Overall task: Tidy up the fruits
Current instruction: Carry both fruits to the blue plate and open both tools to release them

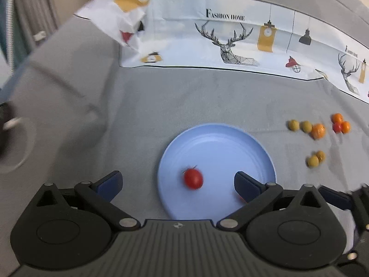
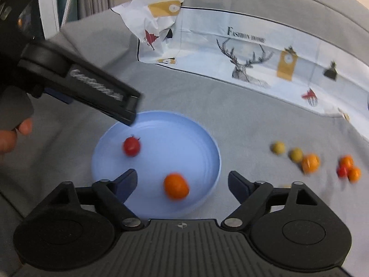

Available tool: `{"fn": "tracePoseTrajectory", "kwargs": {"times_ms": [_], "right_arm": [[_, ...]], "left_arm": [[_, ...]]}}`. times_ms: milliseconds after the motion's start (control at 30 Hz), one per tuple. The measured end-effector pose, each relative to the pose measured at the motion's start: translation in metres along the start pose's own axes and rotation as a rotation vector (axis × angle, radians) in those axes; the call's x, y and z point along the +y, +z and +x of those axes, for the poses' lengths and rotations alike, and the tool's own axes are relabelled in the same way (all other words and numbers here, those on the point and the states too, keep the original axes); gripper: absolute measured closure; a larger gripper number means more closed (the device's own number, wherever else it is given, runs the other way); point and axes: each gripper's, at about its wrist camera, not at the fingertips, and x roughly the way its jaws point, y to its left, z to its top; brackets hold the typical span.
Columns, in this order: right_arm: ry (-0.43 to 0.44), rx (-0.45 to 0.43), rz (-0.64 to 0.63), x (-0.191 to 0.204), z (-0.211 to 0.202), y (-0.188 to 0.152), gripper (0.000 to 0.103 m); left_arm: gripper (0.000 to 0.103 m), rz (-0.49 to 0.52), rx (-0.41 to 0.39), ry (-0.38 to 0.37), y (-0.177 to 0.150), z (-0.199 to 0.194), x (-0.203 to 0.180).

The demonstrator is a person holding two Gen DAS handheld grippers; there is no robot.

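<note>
A light blue plate (image 1: 242,143) (image 2: 198,138) lies on the grey cloth. A red tomato (image 1: 193,178) (image 2: 131,146) and an orange fruit (image 2: 176,186) lie in it. My left gripper (image 1: 177,183) is open and empty over the plate's near left side; its body shows in the right wrist view (image 2: 92,87). My right gripper (image 2: 182,182) is open and empty, its jaws either side of the orange fruit. Loose fruits lie to the right: yellow-green ones (image 1: 293,125) (image 2: 278,148), orange ones (image 1: 318,130) (image 2: 310,162) and a red one (image 1: 337,127) (image 2: 342,171).
A white printed cloth with deer drawings (image 1: 230,46) (image 2: 249,69) lies along the far side, crumpled at its left end (image 1: 131,20). A person's hand (image 2: 13,133) holds the left gripper. A dark object (image 1: 4,124) is at the left edge.
</note>
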Motion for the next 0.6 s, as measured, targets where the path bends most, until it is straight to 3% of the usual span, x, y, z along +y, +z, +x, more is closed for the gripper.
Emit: {"fn": "tracePoseTrajectory", "kwargs": {"times_ms": [167, 267, 600], "right_arm": [[0.028, 0.001, 0.103, 0.014, -0.066, -0.027, 0.006], [0.035, -0.033, 0.099, 0.026, -0.098, -0.038, 0.005], [-0.002, -0.201, 0.050, 0.043, -0.165, -0.055, 0.002]], "left_arm": [[0.000, -0.009, 0.021, 0.077, -0.048, -0.048, 0.007], [0.000, -0.040, 0.029, 0.074, -0.073, -0.072, 0.010], [0.000, -0.034, -0.078, 0.075, -0.107, -0.134, -0.002]]}}
